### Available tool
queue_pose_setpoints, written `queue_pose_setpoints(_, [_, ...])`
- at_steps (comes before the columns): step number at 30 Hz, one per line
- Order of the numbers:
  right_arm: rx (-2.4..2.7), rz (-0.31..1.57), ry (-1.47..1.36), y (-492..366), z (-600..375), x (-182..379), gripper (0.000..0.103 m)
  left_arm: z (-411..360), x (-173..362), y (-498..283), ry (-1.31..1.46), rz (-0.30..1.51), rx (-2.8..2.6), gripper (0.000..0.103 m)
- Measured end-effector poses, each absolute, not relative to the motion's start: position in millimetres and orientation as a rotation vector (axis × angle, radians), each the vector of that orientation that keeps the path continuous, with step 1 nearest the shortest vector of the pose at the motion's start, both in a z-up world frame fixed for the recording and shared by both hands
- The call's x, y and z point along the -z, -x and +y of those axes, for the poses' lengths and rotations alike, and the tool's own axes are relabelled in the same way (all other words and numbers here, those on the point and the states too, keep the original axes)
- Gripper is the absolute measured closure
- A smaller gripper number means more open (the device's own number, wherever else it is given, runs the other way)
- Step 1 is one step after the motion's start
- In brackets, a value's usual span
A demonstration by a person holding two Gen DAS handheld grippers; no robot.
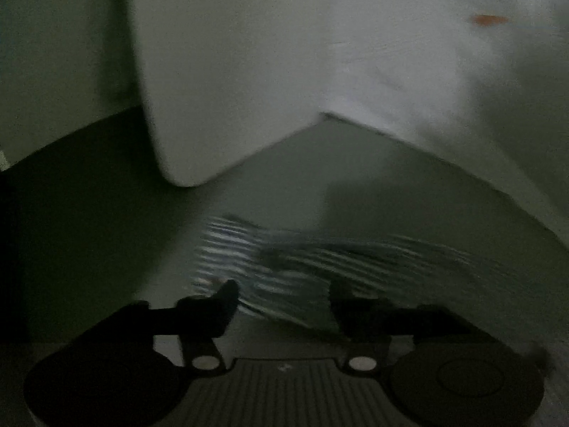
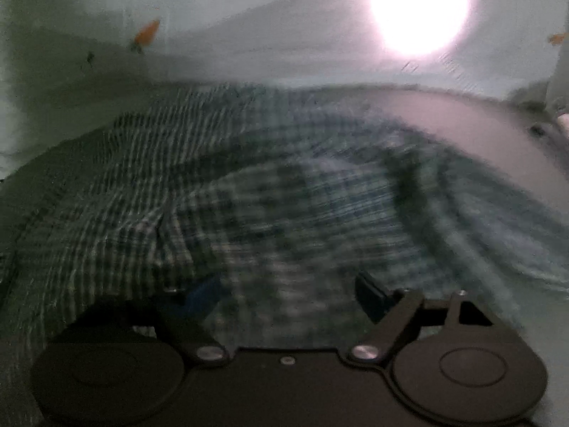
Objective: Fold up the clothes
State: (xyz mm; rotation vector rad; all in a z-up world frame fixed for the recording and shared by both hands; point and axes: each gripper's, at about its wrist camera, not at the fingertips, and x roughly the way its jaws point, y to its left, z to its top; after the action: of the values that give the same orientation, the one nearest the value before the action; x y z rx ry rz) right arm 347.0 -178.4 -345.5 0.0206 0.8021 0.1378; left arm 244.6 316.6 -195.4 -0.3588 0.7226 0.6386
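Note:
Both views are dim and motion-blurred. A checked shirt in green, blue and white lies crumpled across most of the right wrist view. My right gripper is open just above it, with cloth draped over the left finger. In the left wrist view a striped-looking part of the shirt lies on the pale surface in front of my left gripper, which is open with its fingertips at the cloth's edge.
A white box-shaped object stands behind the cloth in the left wrist view, with a dark area to its left. A bright glare and small orange marks show on the pale background.

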Motion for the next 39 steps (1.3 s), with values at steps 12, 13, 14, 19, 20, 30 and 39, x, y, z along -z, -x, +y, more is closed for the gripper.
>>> queue_pose_setpoints(12, [0.023, 0.89, -0.06, -218.9, -345.1, 346.0, 0.038, 207.3, 235.3, -170.4, 0.457, 0.896, -0.198, 0.021])
queue_pose_setpoints(13, [0.021, 0.905, -0.076, -213.7, -350.6, 349.1, 0.039, 206.7, 239.3, -170.2, 0.475, 0.91, -0.191, 0.019])
queue_pose_setpoints(14, [0.001, 0.93, -0.091, -209.6, -353.1, 352.7, 0.039, 203.0, 241.9, -169.3, 0.485, 0.925, -0.196, 0.019])
queue_pose_setpoints(19, [-0.062, 0.943, 0.003, -193.7, -342.6, 361.7, 0.093, 174.7, 251.3, -169.9, 0.464, 0.974, -0.276, 0.061])
queue_pose_setpoints(20, [-0.075, 0.943, -0.029, -193.0, -345.0, 358.6, 0.102, 167.9, 253.4, -172.7, 0.42, 0.997, -0.302, 0.089])
queue_pose_setpoints(30, [-0.042, 0.902, -0.392, -158.5, -399.6, 320.5, 0.102, 177.4, 215.8, -159.0, 0.389, 1.011, -0.388, 0.101])
queue_pose_setpoints(39, [-0.021, 0.835, -0.007, -203.1, -341.7, 310.4, 0.042, 207.7, 202.1, -186.9, 0.434, 0.916, -0.397, 0.052])
